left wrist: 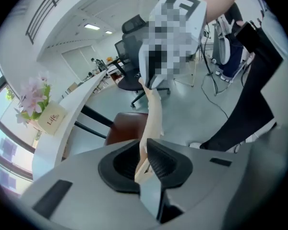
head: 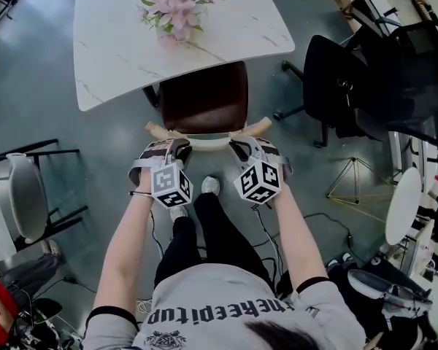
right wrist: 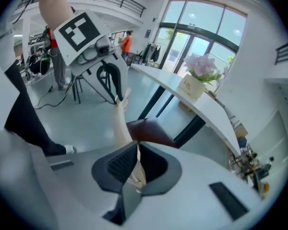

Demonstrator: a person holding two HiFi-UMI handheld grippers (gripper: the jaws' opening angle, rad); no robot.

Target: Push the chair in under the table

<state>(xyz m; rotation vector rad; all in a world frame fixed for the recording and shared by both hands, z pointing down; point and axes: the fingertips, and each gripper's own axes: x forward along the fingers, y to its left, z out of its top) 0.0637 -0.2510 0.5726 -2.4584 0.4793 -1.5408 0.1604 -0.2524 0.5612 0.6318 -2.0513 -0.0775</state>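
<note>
The chair has a dark brown seat (head: pixel 204 97) and a pale curved wooden backrest (head: pixel 204 140). Its front half sits under the white marble table (head: pixel 109 57). My left gripper (head: pixel 177 150) is shut on the left end of the backrest and my right gripper (head: pixel 241 149) is shut on the right end. In the left gripper view the wooden rail (left wrist: pixel 153 114) runs up from between the pressed pads of the left gripper (left wrist: pixel 145 150) toward the right gripper. In the right gripper view the rail (right wrist: pixel 120 121) is likewise clamped in the right gripper (right wrist: pixel 137 152), beside the seat (right wrist: pixel 151 131) and table edge (right wrist: pixel 182 92).
A pot of pink flowers (head: pixel 175 6) stands on the table. A black office chair (head: pixel 350 86) is to the right and a white chair (head: pixel 25 195) to the left. A wire stand (head: pixel 354 177) and cables lie on the floor. My shoe (head: pixel 210 186) is just behind the chair.
</note>
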